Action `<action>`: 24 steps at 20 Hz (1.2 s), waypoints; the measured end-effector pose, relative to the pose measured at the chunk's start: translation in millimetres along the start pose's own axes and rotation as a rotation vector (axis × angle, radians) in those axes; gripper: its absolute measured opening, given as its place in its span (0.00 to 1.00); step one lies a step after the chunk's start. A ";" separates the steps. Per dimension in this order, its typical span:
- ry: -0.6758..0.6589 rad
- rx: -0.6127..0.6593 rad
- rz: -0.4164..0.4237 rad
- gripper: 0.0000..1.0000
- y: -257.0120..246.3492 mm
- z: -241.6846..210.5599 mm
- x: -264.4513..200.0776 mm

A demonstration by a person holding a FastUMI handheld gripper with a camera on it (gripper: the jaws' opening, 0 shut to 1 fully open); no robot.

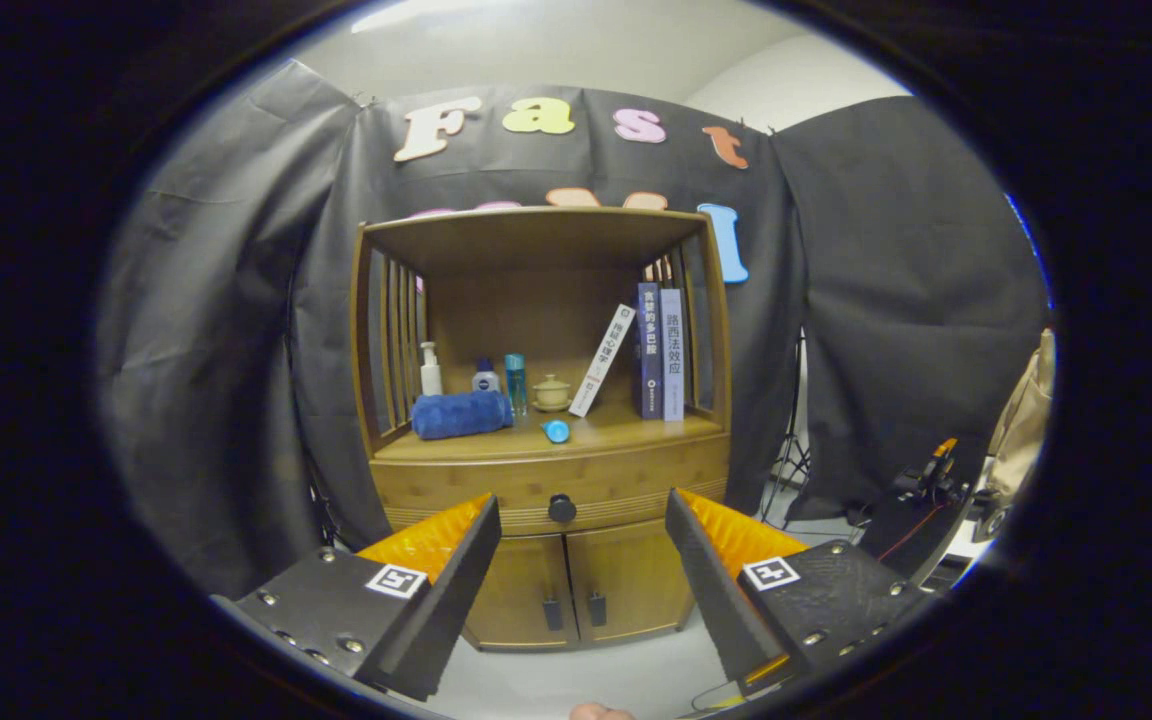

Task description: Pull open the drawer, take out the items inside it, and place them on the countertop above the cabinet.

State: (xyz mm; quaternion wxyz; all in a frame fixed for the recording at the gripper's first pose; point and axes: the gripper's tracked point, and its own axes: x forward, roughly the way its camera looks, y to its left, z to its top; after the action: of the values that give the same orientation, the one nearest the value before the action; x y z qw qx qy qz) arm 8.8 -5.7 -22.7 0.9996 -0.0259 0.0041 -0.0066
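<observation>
The gripper (581, 520) is holding its fingers wide apart, gripping nothing, facing the closed drawer (551, 482) beneath the countertop (626, 432). Its small round knob (562, 508), probably rigid, is offering the only hold.

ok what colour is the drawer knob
Black, seen in the gripper view: the round drawer knob sits ahead of the open gripper, between its fingers.
</observation>
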 end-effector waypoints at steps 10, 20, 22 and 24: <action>0.005 0.016 0.065 0.99 2.0 -32.9 71.0; 0.024 -0.039 0.162 0.99 29.0 -95.9 213.0; 0.049 -0.035 0.160 0.99 31.1 -114.3 237.2; 0.100 -0.005 0.145 0.99 29.2 -134.8 251.5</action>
State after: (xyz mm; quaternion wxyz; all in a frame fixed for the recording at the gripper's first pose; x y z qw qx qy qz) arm 259.5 13.1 -160.8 0.9960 -0.0277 0.0561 0.0644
